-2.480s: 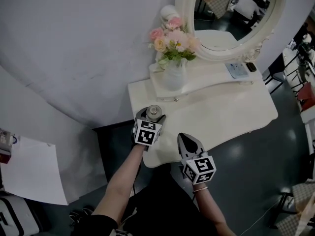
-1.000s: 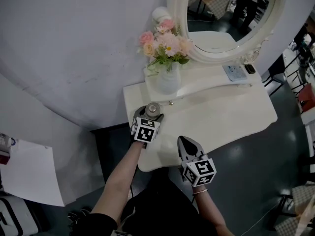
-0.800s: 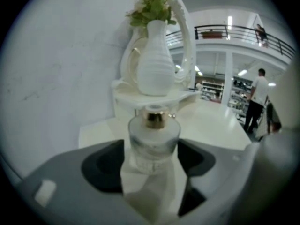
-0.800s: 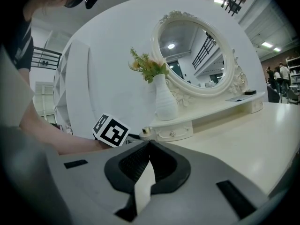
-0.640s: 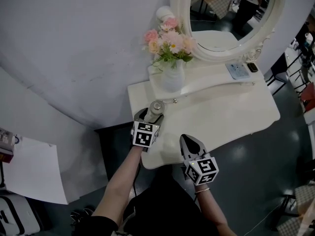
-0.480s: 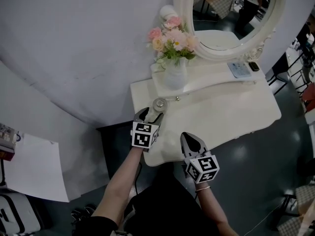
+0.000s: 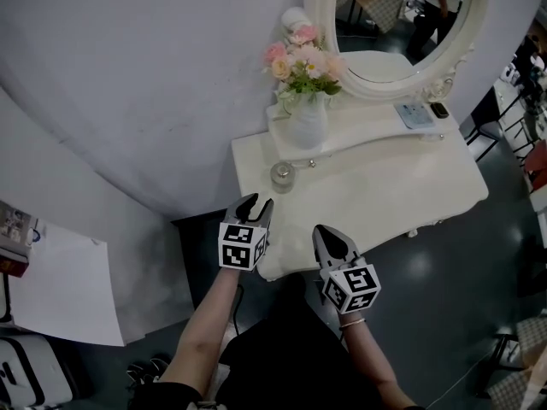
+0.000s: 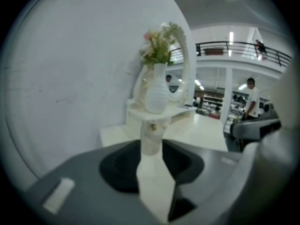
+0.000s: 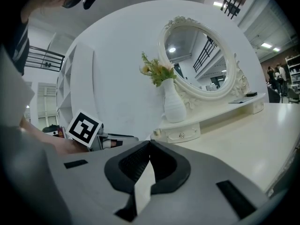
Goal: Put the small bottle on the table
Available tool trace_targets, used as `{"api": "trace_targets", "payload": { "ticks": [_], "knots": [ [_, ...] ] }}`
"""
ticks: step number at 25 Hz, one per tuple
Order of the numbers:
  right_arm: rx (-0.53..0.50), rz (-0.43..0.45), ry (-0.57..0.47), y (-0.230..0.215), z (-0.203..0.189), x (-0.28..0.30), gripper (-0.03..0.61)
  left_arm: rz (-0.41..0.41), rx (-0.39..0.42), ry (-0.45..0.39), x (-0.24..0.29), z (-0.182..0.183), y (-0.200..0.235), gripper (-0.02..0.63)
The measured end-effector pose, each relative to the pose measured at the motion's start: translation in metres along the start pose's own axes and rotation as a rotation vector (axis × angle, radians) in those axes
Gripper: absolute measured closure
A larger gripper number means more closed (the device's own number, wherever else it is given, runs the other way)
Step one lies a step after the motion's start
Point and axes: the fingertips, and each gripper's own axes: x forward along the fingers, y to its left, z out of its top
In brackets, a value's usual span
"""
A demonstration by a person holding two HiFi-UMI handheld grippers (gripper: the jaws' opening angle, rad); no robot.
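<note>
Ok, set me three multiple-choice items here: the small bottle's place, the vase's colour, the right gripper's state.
1. The small bottle stands: A on the floor; B on the tabletop; C on a chair.
2. The vase is: A white; B blue; C black.
3. The right gripper is: A wide open; B shut on the bottle; C shut, empty.
Key: B, it sits on the white top in front of the vase; A, the head view shows a white body under the flowers; C, its own view shows the jaws meeting with nothing between.
</note>
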Motion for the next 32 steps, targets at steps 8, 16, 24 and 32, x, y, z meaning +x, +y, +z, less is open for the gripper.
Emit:
{"api": "trace_targets", "payload": {
  "ticks": [8,16,24,32],
  "knots": [
    [-0.012,-0.004,-0.01,0.009,0.0,-0.008,0.574,-0.013,-0.033,-0.044,-0.04,0.003,-0.013,0.51],
    [-0.032,0.001,-0.027,0.019,0.001,-0.015,0.574,-0.018,-0.044,-0.071,-0.072,0.003,-0.018,0.565],
    [-0.051,-0.008,-0.023,0.028,-0.003,-0.022,0.574,-0.011,-0.063,-0.094,-0.095,-0.001,-0.02,0.603],
    [-0.065,-0.013,-0.023,0.034,-0.005,-0.026,0.574,-0.016,-0.057,-0.104,-0.112,-0.005,-0.021,0.606]
  ]
}}
